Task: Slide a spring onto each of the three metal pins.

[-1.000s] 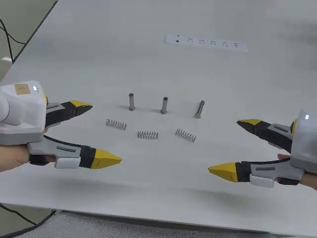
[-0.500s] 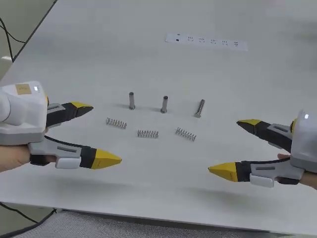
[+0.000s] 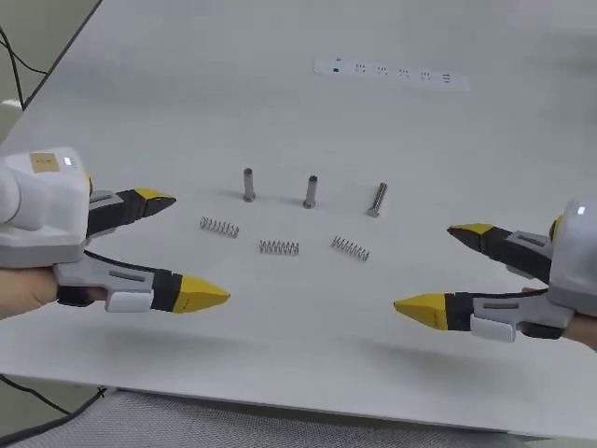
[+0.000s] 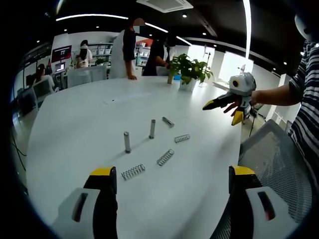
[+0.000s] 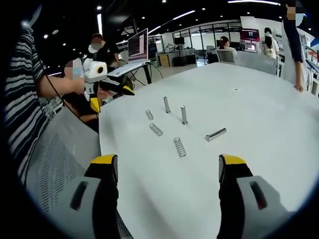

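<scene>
Head view looks down on a white surface (image 3: 187, 103) where three metal pins sit in a row: the left pin (image 3: 248, 184) and the middle pin (image 3: 311, 191) stand upright, while the right pin (image 3: 377, 200) lies on its side, as the left gripper view and right gripper view show more plainly. Just in front of the row, nearer the person, three springs lie flat, apart from the pins and from one another: the left spring (image 3: 219, 227), the middle spring (image 3: 279, 247) and the right spring (image 3: 350, 247). The left tool (image 3: 198, 248) hovers over the near left of the surface with its yellow-tipped jaws spread wide and nothing between them, and the right tool (image 3: 423, 267) hovers over the near right, likewise spread and empty; both are well apart from the springs. A small tan label (image 3: 42, 163) sits on top of the left tool's white body, its print too small to read. Across the far side of the surface lies a white power strip (image 3: 390, 73), whose markings are too small to make out. In the left gripper view a leafy plant (image 4: 192, 69) stands in a pale pot (image 4: 188, 85) at the far edge of the surface, and a hand in a striped sleeve (image 4: 279, 94) holds the right tool. In the right gripper view a monitor (image 5: 138, 46) stands beyond the surface, its screen not legible
</scene>
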A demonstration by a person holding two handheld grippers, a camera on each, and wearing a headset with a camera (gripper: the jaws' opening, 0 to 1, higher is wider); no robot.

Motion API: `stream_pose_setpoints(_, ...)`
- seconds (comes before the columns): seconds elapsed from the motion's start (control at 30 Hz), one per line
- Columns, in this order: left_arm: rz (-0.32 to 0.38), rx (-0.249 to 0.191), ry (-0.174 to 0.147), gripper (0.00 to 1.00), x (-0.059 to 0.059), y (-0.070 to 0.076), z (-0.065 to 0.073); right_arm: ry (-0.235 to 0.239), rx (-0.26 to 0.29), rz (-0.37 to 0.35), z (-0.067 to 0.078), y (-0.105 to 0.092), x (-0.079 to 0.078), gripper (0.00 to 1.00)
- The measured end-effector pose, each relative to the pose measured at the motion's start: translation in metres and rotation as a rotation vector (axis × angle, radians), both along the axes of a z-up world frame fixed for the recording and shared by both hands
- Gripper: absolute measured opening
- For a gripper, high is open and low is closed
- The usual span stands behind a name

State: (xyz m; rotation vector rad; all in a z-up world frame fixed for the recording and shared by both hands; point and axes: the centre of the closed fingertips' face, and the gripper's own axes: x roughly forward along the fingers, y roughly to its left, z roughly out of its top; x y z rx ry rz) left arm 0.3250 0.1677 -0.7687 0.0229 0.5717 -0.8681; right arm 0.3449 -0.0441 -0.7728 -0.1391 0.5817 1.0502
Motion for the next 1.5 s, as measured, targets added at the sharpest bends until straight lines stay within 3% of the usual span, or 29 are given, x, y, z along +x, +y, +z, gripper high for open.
stream_pose_setpoints(0.4, 0.005, -0.005, 0.004, 0.92, -0.002, 0.001, -0.002, 0.051, -0.004, -0.027, -0.001, 0.003, 0.010, 0.76)
stream_pose_setpoints(0.53, 0.001, -0.007, 0.004, 0.92, -0.002, -0.001, -0.002, 0.046, -0.002, -0.029, 0.001, 0.004, 0.013, 0.76)
stream_pose_setpoints(0.87, -0.021, 0.009, -0.028, 0.91, 0.003, -0.002, -0.003, 0.057, -0.030, -0.014, -0.002, 0.006, 0.022, 0.75)
stream_pose_setpoints(1.23, -0.047, 0.018, -0.053, 0.91, 0.006, -0.003, -0.002, 0.098, -0.011, -0.032, -0.004, 0.013, 0.040, 0.74)
stream_pose_setpoints(1.5, -0.048, 0.023, -0.046, 0.90, 0.007, -0.002, -0.003, 0.127, 0.001, -0.063, -0.003, 0.016, 0.057, 0.69)
